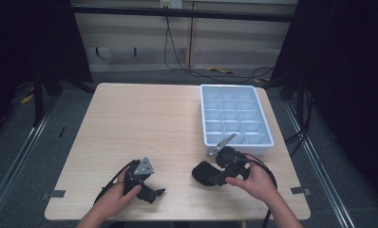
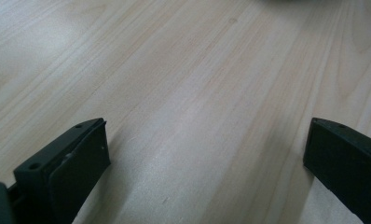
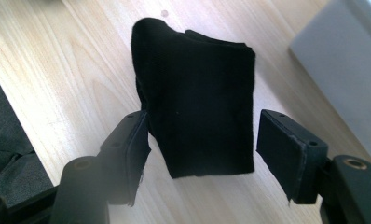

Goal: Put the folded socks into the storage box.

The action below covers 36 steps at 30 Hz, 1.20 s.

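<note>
Gripping a two-jaw tool in each hand, a person works at a pale wooden worktop (image 1: 144, 123), forearms entering from the near edge. At the near right, the right hand-held gripper (image 3: 202, 140) points leftward at a folded black cloth (image 3: 197, 93), seen in the high view as a dark bundle (image 1: 203, 173) lying on the wood just left of the tool. In the right gripper view the cloth sits between the two black jaws: the left jaw's pad meets the cloth's edge, while a clear gap separates the right jaw from the fabric, so the jaws stand apart and do not clamp it. Just beyond that hand, a light blue compartmented tray (image 1: 263, 142) rests on the far right part of the worktop, its near wall close to the gripper's grey plate. At the near left, the left hand-held gripper (image 1: 144, 183) lies low over the wood, well apart from the cloth; in the left gripper view its jaws stand wide open over bare wood grain. Beyond the table's far edge, cables trail across a grey floor (image 1: 130, 76).
</note>
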Each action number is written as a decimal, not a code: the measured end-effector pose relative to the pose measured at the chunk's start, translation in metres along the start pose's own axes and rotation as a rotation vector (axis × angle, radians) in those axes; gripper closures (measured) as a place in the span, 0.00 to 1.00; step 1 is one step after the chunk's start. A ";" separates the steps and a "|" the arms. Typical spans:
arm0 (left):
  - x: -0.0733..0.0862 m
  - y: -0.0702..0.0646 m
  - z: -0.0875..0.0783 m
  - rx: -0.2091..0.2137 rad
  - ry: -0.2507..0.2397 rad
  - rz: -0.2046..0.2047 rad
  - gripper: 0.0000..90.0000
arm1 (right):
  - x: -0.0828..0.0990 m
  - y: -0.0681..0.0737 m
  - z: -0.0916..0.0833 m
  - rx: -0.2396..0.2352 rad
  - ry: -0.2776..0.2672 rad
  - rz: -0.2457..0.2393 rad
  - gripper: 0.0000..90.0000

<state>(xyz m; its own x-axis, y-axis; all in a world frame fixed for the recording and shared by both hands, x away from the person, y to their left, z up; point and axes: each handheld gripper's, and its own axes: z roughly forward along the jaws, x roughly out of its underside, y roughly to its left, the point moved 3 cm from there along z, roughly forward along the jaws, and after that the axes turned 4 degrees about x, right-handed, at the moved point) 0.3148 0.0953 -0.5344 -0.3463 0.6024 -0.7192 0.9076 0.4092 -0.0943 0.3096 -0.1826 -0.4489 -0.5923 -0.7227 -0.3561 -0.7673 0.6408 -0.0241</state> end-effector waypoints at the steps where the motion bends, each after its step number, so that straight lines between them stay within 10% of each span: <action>1: 0.000 0.000 0.000 0.000 0.000 0.000 0.00 | -0.001 0.001 0.001 -0.004 0.001 -0.006 0.38; 29: 0.000 0.000 -0.001 -0.001 0.008 0.008 0.00 | -0.017 0.021 0.034 0.025 0.138 -0.119 0.43; 36: 0.000 0.000 -0.001 -0.001 0.008 0.007 0.00 | -0.019 0.015 0.034 0.055 0.157 -0.080 0.72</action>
<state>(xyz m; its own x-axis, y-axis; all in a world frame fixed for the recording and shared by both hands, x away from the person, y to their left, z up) 0.3147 0.0962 -0.5342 -0.3420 0.6106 -0.7143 0.9097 0.4056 -0.0888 0.3174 -0.1503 -0.4739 -0.5644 -0.8006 -0.2014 -0.8013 0.5899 -0.0992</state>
